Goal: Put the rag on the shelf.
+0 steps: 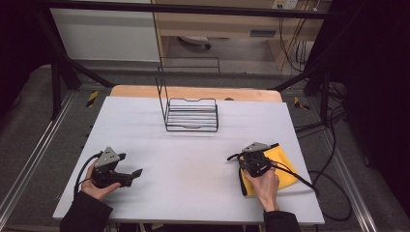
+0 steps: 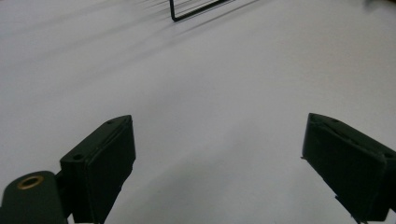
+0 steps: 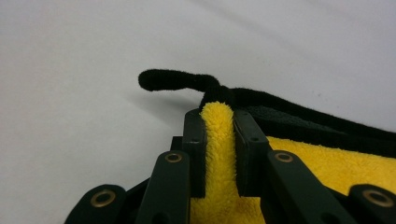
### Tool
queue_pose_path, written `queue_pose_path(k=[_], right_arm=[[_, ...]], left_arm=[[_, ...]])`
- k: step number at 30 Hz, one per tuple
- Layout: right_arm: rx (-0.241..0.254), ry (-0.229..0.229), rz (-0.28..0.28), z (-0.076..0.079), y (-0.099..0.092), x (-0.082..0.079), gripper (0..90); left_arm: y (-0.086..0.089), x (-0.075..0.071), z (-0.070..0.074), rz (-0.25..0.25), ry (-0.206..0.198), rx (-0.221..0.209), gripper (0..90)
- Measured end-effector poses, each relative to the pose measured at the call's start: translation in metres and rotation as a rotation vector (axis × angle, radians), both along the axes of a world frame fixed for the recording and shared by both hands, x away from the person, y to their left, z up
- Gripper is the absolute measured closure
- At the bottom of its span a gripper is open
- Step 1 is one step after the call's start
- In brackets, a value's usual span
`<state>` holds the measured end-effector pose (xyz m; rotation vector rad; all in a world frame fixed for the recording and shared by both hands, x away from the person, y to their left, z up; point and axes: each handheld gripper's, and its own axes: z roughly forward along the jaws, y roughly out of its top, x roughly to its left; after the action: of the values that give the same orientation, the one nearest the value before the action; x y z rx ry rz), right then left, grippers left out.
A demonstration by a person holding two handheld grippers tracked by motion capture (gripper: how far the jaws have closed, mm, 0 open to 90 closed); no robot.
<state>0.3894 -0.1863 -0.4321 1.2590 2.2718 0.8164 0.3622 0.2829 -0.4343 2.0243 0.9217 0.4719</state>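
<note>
Three views give us different parts of the scene. From the high view we see the whole grey table (image 1: 193,159) in the middle of the frame, a concrete floor around it, dark frame posts at the upper left and right, and a pale cabinet along the top. A black wire rack (image 1: 191,113) stands at the table's upper centre; the left gripper view catches just a corner of it (image 2: 187,14) at its top edge. The yellow cloth (image 1: 283,166) lies at the lower right of the high view, under the right gripper (image 1: 249,155). The right gripper view adds what the high view cannot: the jaws pinch a raised fold of that cloth (image 3: 218,135) beside its black hem and loop. The left gripper (image 2: 219,158) stands wide apart, holding nothing, above bare table.
</note>
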Motion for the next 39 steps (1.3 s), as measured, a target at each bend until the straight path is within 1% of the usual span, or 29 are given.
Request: queue_pose_path(k=[2,7,9,11,12,13,16,18,24,27,30,32,35,37,38,39], right_arm=[[0.022,-0.003,0.020,0.003,-0.002,-0.002,77.7],[0.101,-0.014,0.073,0.010,-0.001,-0.006,77.8],[0.117,-0.028,0.106,0.014,0.004,-0.008,77.8],[0.145,-0.034,0.140,0.017,0.012,-0.009,77.8],[0.160,-0.032,0.167,0.018,0.017,-0.010,77.8],[0.164,-0.035,0.177,0.018,0.021,-0.010,77.7],[0.174,-0.037,0.238,0.019,0.039,-0.010,77.7],[0.174,-0.032,0.267,0.019,0.049,-0.010,77.7],[0.180,-0.024,0.334,0.017,0.081,-0.009,77.6],[0.197,-0.020,0.384,0.017,0.099,-0.010,77.6],[0.200,-0.011,0.426,0.017,0.114,-0.012,77.5],[0.194,-0.004,0.454,0.016,0.127,-0.014,77.4],[0.187,0.012,0.492,0.013,0.139,-0.018,77.4],[0.175,0.018,0.524,0.010,0.147,-0.022,77.3],[0.173,0.029,0.540,0.009,0.150,-0.023,77.3],[0.175,0.029,0.553,0.007,0.152,-0.025,77.2]], left_arm=[[0.000,0.000,0.000,0.002,0.000,-0.001,9.5],[0.000,0.000,0.000,0.006,0.000,0.000,9.5],[0.000,0.000,0.000,0.006,-0.001,0.001,9.6],[0.000,0.000,0.000,0.007,-0.002,0.002,9.6],[0.000,0.000,0.000,0.007,-0.002,0.001,9.6],[0.000,0.000,0.001,0.007,-0.003,0.002,9.6],[0.000,0.000,0.001,0.009,-0.003,0.002,9.6],[0.001,0.000,0.001,0.010,-0.005,0.002,9.6],[0.002,0.000,0.002,0.020,-0.007,0.001,9.5],[0.003,0.000,0.003,0.024,-0.007,-0.001,9.1],[0.003,0.000,0.003,0.028,-0.007,0.002,8.3],[0.003,0.000,0.003,0.032,-0.007,0.000,7.8],[0.004,0.000,0.003,0.038,-0.004,-0.005,7.3],[0.005,0.001,0.004,0.040,-0.004,-0.004,7.3],[0.005,0.001,0.004,0.040,-0.004,-0.005,7.3],[0.005,0.001,0.003,0.041,-0.003,-0.007,7.3]])
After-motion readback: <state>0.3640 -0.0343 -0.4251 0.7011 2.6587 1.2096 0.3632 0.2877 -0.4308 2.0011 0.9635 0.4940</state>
